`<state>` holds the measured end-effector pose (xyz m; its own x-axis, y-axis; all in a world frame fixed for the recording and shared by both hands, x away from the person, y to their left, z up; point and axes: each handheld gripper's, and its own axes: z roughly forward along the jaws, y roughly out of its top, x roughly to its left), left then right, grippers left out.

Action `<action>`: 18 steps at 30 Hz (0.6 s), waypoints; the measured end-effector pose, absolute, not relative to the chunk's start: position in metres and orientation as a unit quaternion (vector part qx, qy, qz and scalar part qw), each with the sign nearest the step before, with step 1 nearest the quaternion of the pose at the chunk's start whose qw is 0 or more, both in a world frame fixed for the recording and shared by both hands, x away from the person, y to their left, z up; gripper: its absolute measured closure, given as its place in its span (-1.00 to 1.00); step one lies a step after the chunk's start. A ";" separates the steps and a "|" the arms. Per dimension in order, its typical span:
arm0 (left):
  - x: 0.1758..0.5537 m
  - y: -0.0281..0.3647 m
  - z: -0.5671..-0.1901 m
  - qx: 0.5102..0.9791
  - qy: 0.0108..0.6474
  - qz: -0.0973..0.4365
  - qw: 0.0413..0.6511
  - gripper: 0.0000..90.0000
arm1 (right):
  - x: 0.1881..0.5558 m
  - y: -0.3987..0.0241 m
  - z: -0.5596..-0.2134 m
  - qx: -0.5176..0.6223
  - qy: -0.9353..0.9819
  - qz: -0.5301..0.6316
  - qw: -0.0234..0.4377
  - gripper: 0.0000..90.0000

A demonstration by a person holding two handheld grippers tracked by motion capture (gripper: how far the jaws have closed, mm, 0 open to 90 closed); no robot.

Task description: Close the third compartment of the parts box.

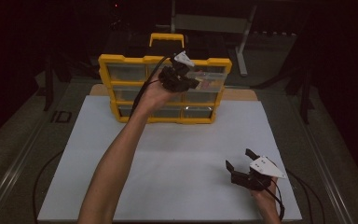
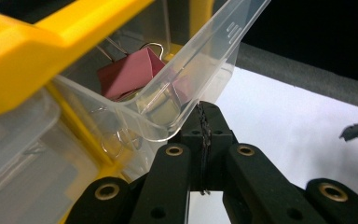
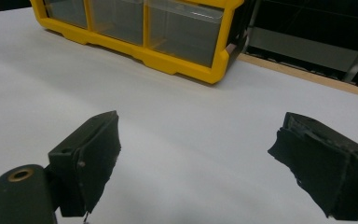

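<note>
A yellow drawer organizer (image 1: 121, 60) stands upright at the far side of the white board (image 1: 177, 154). Its clear top-right drawer (image 1: 210, 78) is pulled partway out. In the left gripper view that clear drawer (image 2: 205, 51) holds a red binder clip (image 2: 126, 74). My left gripper (image 1: 195, 84) is raised at the drawer's front, and its jaws (image 2: 204, 112) are shut with the tips right against the drawer's front lip. Whether the lip is pinched I cannot tell. My right gripper (image 1: 240, 158) rests low at the near right, open (image 3: 193, 135), with nothing between its pads.
The organizer (image 3: 168, 58) has several other clear drawers, all pushed in, and a yellow carry handle (image 1: 166, 37) on top. A wooden strip (image 3: 303, 70) edges the board's far side. Dark table frames and legs stand behind. A cable trails from each gripper.
</note>
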<state>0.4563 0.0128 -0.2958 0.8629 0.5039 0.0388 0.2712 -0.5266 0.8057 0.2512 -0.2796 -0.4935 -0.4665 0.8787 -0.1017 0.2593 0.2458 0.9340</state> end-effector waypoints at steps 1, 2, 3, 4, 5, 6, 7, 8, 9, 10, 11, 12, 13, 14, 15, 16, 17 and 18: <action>0.458 0.013 -0.296 0.861 0.229 0.135 0.433 1.00 | 0.251 -0.280 -0.493 0.397 0.716 0.469 0.331 -0.72; 0.459 0.013 -0.297 0.859 0.233 0.136 0.434 1.00 | 0.251 -0.280 -0.493 0.397 0.716 0.469 0.331 -0.72; 0.461 0.013 -0.298 0.857 0.238 0.137 0.436 1.00 | 0.251 -0.280 -0.494 0.397 0.716 0.469 0.331 -0.73; 0.462 0.013 -0.300 0.857 0.241 0.139 0.433 1.00 | 0.251 -0.280 -0.493 0.397 0.716 0.469 0.330 -0.72; 0.464 0.014 -0.301 0.857 0.247 0.143 0.428 1.00 | 0.251 -0.280 -0.493 0.398 0.716 0.470 0.330 -0.73; 0.466 0.015 -0.302 0.857 0.252 0.143 0.426 1.00 | 0.251 -0.280 -0.493 0.398 0.716 0.470 0.330 -0.73; 0.467 0.016 -0.303 0.855 0.258 0.144 0.425 1.00 | 0.251 -0.280 -0.493 0.398 0.716 0.469 0.330 -0.73; 0.469 0.016 -0.304 0.854 0.263 0.143 0.426 1.00 | 0.251 -0.280 -0.493 0.398 0.716 0.469 0.330 -0.72; 0.470 0.017 -0.305 0.852 0.268 0.146 0.426 1.00 | 0.251 -0.280 -0.494 0.398 0.716 0.469 0.330 -0.72; 0.471 0.017 -0.305 0.852 0.272 0.148 0.423 1.00 | 0.251 -0.280 -0.493 0.398 0.716 0.469 0.330 -0.72; 0.472 0.017 -0.305 0.849 0.277 0.151 0.423 1.00 | 0.251 -0.280 -0.494 0.398 0.716 0.469 0.330 -0.72; 0.473 0.016 -0.306 0.847 0.281 0.153 0.424 1.00 | 0.251 -0.280 -0.494 0.398 0.716 0.469 0.329 -0.73; 0.473 0.016 -0.306 0.846 0.284 0.153 0.425 1.00 | 0.252 -0.280 -0.494 0.397 0.717 0.469 0.330 -0.73; 0.474 0.016 -0.306 0.845 0.286 0.158 0.423 1.00 | 0.252 -0.280 -0.494 0.397 0.716 0.469 0.330 -0.73; 0.474 0.016 -0.306 0.844 0.290 0.159 0.423 1.00 | 0.252 -0.280 -0.494 0.396 0.717 0.469 0.331 -0.73; 0.475 0.015 -0.307 0.842 0.294 0.159 0.424 1.00 | 0.251 -0.280 -0.494 0.397 0.717 0.469 0.331 -0.72; 0.476 0.015 -0.308 0.840 0.297 0.160 0.425 1.00 | 0.251 -0.280 -0.494 0.397 0.716 0.469 0.330 -0.72; 0.476 0.015 -0.308 0.840 0.298 0.162 0.423 1.00 | 0.251 -0.280 -0.494 0.397 0.716 0.469 0.331 -0.72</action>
